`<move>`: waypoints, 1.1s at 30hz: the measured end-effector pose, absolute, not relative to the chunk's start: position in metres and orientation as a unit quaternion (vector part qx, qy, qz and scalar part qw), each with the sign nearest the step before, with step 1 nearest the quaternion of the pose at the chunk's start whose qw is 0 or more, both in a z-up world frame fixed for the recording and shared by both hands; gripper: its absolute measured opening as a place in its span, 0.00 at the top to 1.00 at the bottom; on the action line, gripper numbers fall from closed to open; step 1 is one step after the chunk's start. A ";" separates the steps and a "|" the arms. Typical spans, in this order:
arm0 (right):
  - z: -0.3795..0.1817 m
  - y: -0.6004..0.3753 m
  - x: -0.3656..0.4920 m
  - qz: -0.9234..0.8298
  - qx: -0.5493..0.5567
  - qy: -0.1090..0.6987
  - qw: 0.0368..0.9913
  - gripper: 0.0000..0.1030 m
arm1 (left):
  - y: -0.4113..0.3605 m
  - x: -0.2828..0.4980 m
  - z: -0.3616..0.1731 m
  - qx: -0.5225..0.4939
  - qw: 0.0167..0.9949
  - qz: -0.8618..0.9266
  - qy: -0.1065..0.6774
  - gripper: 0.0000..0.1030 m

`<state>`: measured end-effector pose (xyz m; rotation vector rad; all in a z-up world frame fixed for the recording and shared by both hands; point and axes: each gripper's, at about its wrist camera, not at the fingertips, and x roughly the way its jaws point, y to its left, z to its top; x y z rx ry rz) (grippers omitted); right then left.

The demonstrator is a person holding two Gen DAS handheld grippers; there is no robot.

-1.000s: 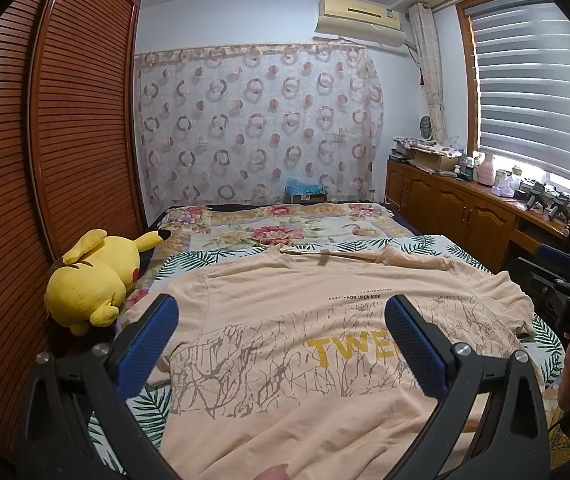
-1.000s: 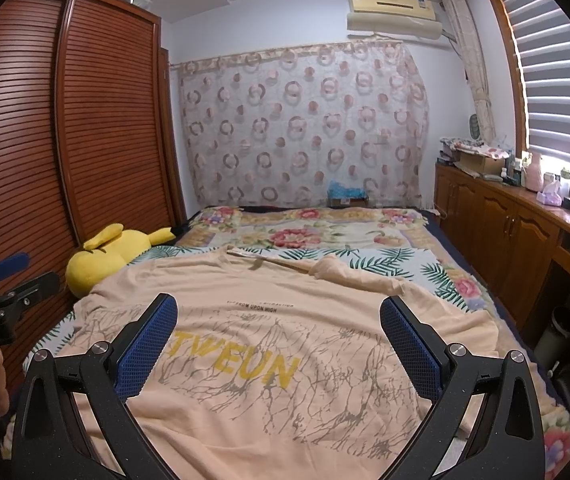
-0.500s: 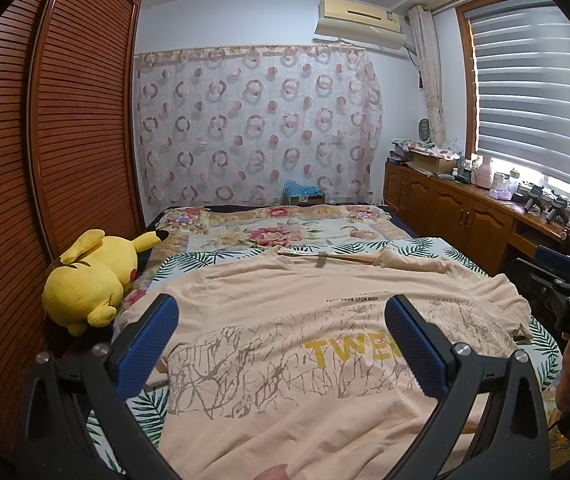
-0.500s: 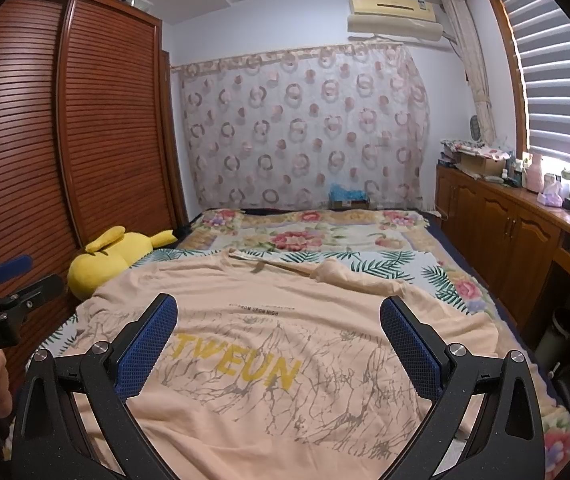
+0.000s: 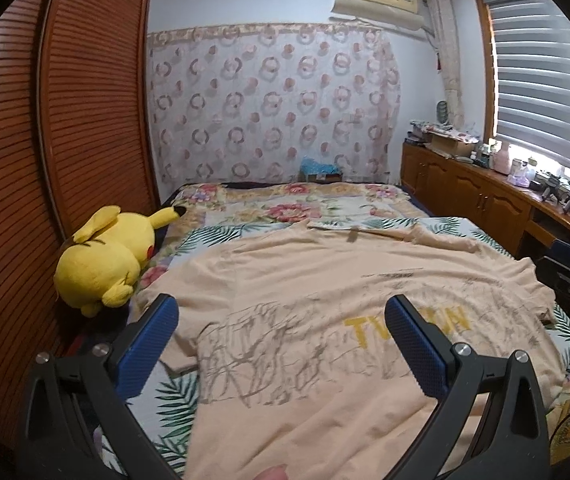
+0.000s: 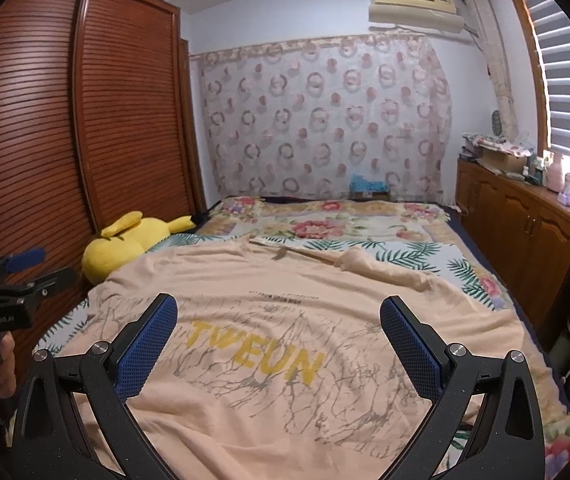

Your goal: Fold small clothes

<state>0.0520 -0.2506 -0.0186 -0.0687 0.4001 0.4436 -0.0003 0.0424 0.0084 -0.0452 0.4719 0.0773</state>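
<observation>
The big peach cotton T-shirt with yellow letters (image 6: 285, 332) lies spread flat on the flowery bed cover (image 6: 337, 224), not folded yet. Left gripper (image 5: 281, 336) and right gripper (image 6: 279, 334) are wide apart, holding nothing. All folding is left.

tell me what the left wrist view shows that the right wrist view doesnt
Only the left wrist view shows the plush's face and red cheek and the shirt's left sleeve edge. Only the right wrist view shows the whole TWEUN print and the shirt's bunched right sleeve. Both show the peach t-shirt spread on the bed, the yellow plush, and open fingers holding nothing.
</observation>
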 end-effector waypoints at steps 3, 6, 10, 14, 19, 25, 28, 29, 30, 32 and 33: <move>-0.024 -0.246 0.056 0.231 -0.030 0.208 0.950 0.00 | 0.055 0.002 -0.002 -0.029 0.969 0.049 0.241 0.00; -0.032 -0.239 0.060 0.240 -0.034 0.216 0.946 0.00 | 0.070 0.007 -0.011 -0.040 0.966 0.053 0.251 0.00; -0.045 -0.226 0.068 0.258 -0.042 0.236 0.936 0.00 | 0.093 0.015 -0.026 -0.042 0.961 0.061 0.266 0.00; -0.059 -0.210 0.079 0.273 -0.053 0.255 0.926 0.00 | 0.115 0.021 -0.039 -0.039 0.957 0.060 0.282 0.00; -0.075 -0.187 0.089 0.290 -0.074 0.279 0.912 0.00 | 0.140 0.032 -0.054 -0.025 0.949 0.066 0.308 0.00; -0.083 -0.165 0.094 0.311 -0.104 0.294 0.898 0.00 | 0.179 0.045 -0.071 -0.035 0.939 0.065 0.334 0.04; -0.084 -0.152 0.099 0.323 -0.119 0.297 0.891 0.00 | 0.195 0.050 -0.076 -0.047 0.937 0.061 0.342 0.05; -0.084 -0.150 0.100 0.328 -0.121 0.297 0.889 0.00 | 0.200 0.054 -0.077 -0.053 0.936 0.055 0.345 0.05; -0.084 -0.147 0.101 0.332 -0.122 0.298 0.887 0.00 | 0.205 0.057 -0.079 -0.058 0.934 0.048 0.348 0.07; -0.084 -0.142 0.103 0.339 -0.123 0.299 0.884 0.00 | 0.214 0.067 -0.085 -0.071 0.927 0.035 0.366 0.17; -0.084 -0.141 0.103 0.341 -0.123 0.299 0.883 0.00 | 0.218 0.072 -0.089 -0.078 0.923 0.033 0.376 0.21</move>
